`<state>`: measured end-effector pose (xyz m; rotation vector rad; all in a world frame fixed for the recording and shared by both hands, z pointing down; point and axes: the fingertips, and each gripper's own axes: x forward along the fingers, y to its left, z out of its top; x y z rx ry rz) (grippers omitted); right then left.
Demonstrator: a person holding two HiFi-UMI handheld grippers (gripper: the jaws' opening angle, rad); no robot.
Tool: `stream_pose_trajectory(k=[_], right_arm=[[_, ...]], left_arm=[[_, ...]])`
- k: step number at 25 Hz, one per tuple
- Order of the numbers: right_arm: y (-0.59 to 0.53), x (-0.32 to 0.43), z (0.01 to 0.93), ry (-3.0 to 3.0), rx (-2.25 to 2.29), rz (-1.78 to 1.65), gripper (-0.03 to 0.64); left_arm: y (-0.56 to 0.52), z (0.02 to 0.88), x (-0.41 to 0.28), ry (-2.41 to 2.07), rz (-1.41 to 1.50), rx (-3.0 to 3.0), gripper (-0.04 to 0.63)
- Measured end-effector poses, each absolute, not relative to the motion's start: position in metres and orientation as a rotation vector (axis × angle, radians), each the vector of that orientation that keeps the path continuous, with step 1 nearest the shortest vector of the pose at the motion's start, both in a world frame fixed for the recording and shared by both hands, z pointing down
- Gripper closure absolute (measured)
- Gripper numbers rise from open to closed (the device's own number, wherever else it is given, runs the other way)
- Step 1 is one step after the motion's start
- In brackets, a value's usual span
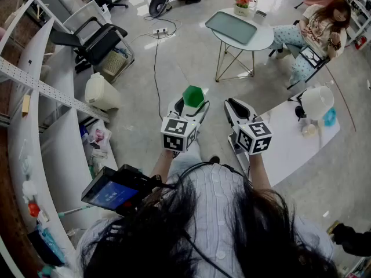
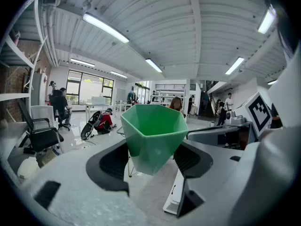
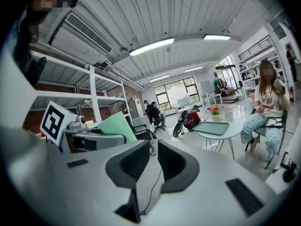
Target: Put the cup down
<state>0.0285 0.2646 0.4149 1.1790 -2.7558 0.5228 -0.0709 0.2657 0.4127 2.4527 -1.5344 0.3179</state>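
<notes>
A green faceted cup (image 1: 193, 95) hangs in the air above the floor, upright, with my left gripper (image 1: 193, 101) shut on it. In the left gripper view the cup (image 2: 153, 133) fills the gap between the two dark pads (image 2: 113, 160), which press on its lower sides. My right gripper (image 1: 236, 106) is level with it just to the right, its jaws close together with nothing between them. The right gripper view shows those narrow jaws (image 3: 153, 161) and the cup's side (image 3: 114, 126) at the left.
A round white table (image 1: 262, 39) with a grey tray (image 1: 231, 26) and a flower pot (image 1: 242, 3) stands ahead. A seated person (image 1: 316, 30) is at far right. A white desk (image 1: 290, 146) lies right; shelves (image 1: 35, 132) and an office chair (image 1: 95, 39) lie left.
</notes>
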Motion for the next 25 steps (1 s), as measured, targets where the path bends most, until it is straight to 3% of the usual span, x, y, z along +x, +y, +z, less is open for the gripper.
stream_pose_trajectory(k=[25], right_arm=[[0.211, 0.036, 0.449, -2.666, 1.225, 0.561, 0.546]], left_arm=[[0.19, 0.438, -0.071, -1.476, 0.317, 2.414, 0.282]])
